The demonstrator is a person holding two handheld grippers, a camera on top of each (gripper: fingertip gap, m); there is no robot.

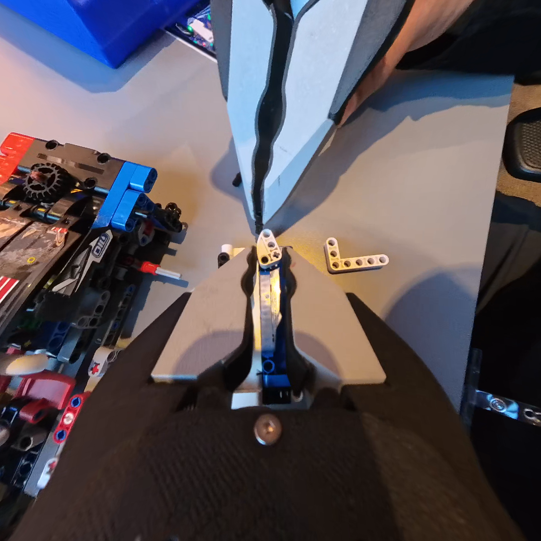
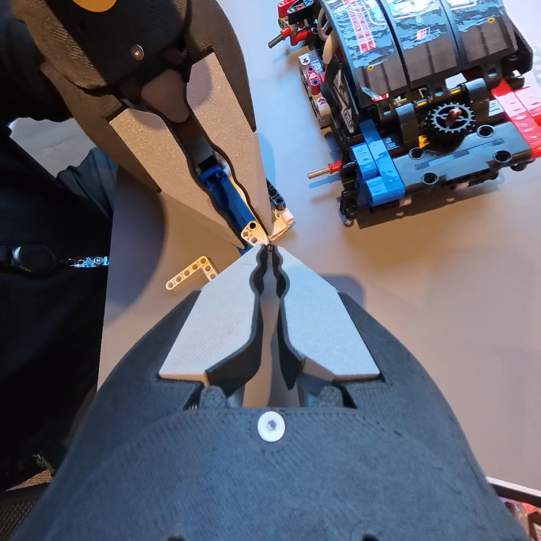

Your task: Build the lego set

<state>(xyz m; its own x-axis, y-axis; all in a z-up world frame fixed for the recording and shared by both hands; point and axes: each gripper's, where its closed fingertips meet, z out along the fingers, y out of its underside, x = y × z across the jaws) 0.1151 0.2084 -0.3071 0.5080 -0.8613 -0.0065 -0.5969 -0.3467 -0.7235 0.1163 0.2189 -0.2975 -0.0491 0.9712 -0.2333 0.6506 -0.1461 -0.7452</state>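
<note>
Your left gripper (image 1: 268,251) clamps the blue-and-white plastic beam assembly (image 1: 270,307) steady, so your right gripper (image 2: 270,248), pinching a tiny dark pin (image 2: 270,248), meets its white tip.

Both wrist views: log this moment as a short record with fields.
left gripper: shut on a blue-and-white lego piece, its white holed tip sticking out past the fingers
right gripper: shut on a small dark pin, tip to tip with the held piece
table: white L-shaped beam lying loose beside the grippers
lego car: partly built, dark body with blue and red parts, untouched
</note>
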